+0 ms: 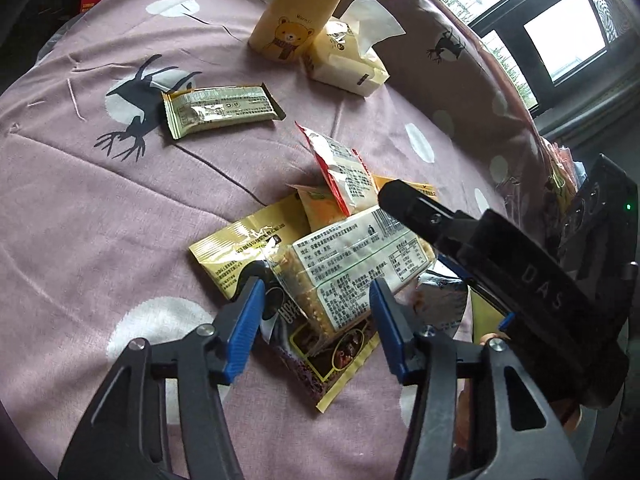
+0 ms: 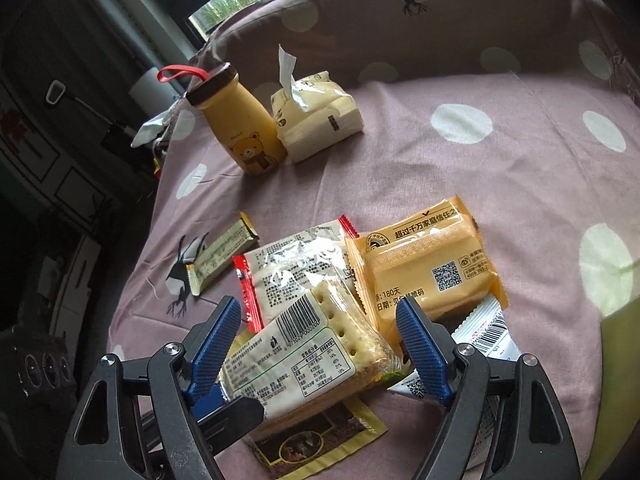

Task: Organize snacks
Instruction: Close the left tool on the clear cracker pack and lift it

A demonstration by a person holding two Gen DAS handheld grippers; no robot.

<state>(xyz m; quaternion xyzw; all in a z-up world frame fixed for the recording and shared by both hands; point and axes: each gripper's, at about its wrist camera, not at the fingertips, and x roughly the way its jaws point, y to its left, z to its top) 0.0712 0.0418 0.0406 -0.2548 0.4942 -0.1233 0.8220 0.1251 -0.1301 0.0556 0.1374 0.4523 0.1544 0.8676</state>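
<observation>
A pile of snack packets lies on a pink spotted bedsheet [image 1: 100, 216]. On top is a clear pack of crackers [image 1: 352, 264], also in the right wrist view [image 2: 320, 356]. My left gripper [image 1: 318, 312] is open, its blue pads either side of the cracker pack's near end. My right gripper [image 2: 320, 340] is open around the same pack from the other side; its black body [image 1: 500, 276] reaches in at the right. Under it lie a red-edged packet [image 2: 296, 264], an orange packet [image 2: 432, 264], a dark brown packet [image 2: 316, 440] and a silver packet [image 2: 484, 332].
A gold bar wrapper [image 1: 220, 108] lies apart at the left. A yellow bear bottle [image 2: 236, 124] and a tissue pack [image 2: 316, 116] stand at the back. A pillow [image 2: 440, 20] lines the far edge. The bed edge drops off at the left [image 2: 132, 264].
</observation>
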